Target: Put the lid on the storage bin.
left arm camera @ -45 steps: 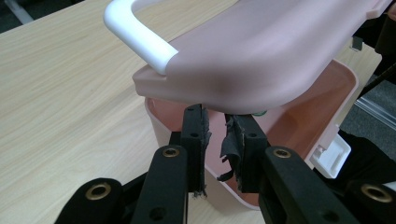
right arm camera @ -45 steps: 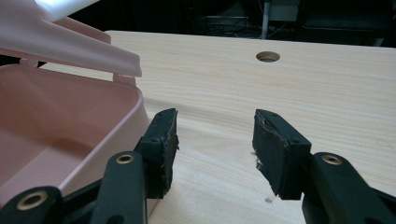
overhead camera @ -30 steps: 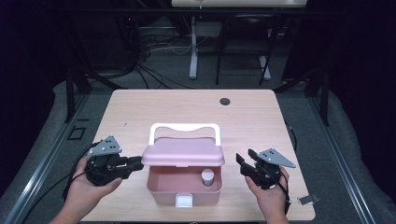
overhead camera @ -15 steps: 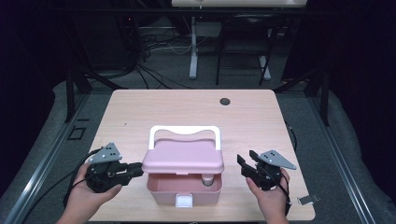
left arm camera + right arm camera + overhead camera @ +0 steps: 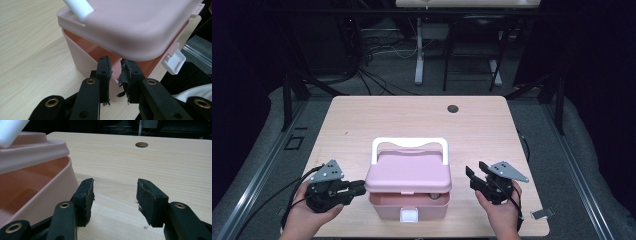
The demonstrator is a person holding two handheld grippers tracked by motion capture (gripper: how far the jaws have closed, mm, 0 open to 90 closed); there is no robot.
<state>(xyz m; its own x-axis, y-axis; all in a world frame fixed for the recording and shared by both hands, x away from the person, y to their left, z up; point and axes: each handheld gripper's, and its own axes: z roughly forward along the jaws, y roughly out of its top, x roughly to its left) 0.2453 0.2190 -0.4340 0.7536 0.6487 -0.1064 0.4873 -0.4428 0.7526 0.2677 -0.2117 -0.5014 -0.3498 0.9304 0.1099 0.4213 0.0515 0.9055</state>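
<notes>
A pink box [image 5: 409, 207] sat near the front edge of the wooden table [image 5: 412, 115], between the two hands. Its pink lid [image 5: 408, 172] was most of the way down but not shut. A gap showed along the front, and through it you could see a small thing [image 5: 432, 196] inside the box. It was too little to tell what it was. The white handle [image 5: 409, 142] stood up at the back of the lid. The white clip [image 5: 410, 215] on the front of the box hung loose and was not snapped on.

The left gripper [image 5: 357, 189] was right at the left side of the lid. In the left gripper view its fingers [image 5: 105, 67] were close together with a thin gap, and nothing was pinched in that gap. The tips sat just under the edge of the lid [image 5: 140, 27], so the lid seemed to be resting on them.

The right gripper [image 5: 473, 179] waited just beside the right side of the box and did not touch it. Its fingers [image 5: 86, 192] were wide apart and empty, with bare table between them.

So the closing looked almost done. What looked left was to let the lid drop flat on the box and then snap the clip [image 5: 175, 61] up.
</notes>
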